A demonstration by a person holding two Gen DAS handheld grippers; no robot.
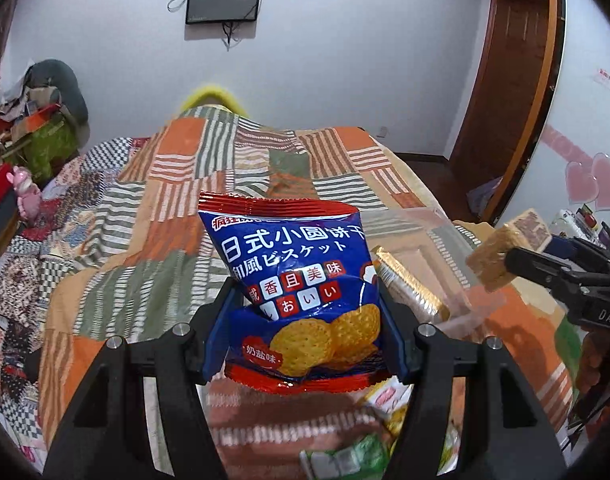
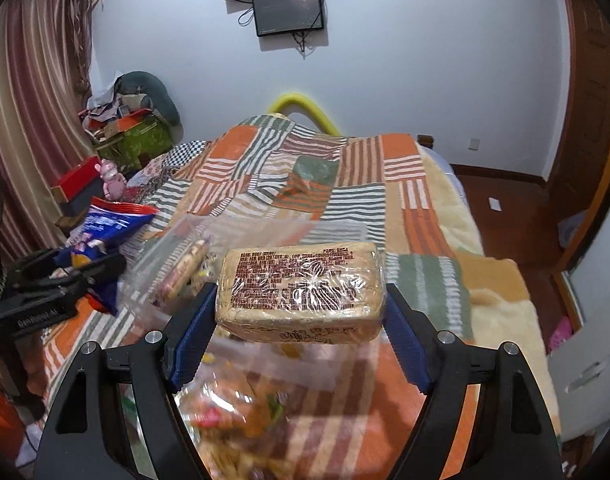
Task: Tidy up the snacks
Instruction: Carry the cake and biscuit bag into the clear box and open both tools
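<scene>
My left gripper (image 1: 307, 312) is shut on a blue and red biscuit bag (image 1: 301, 280), held upright above the patchwork bedspread (image 1: 153, 208). My right gripper (image 2: 301, 316) is shut on a tan wrapped biscuit block (image 2: 301, 292) with brown print, lifted off the bed. Each gripper shows in the other's view: the block (image 1: 493, 256) at the right of the left wrist view, the bag (image 2: 101, 240) at the left of the right wrist view. A clear plastic box (image 1: 437, 264) on the bed holds a gold-edged cracker pack (image 1: 409, 284). More snack packets (image 2: 233, 420) lie blurred below.
The bed runs away toward a white wall with a mounted screen (image 1: 224, 0). A cluttered pile and a pink toy (image 1: 25, 196) stand at the left. A wooden door (image 1: 513, 80) and wooden floor lie to the right of the bed.
</scene>
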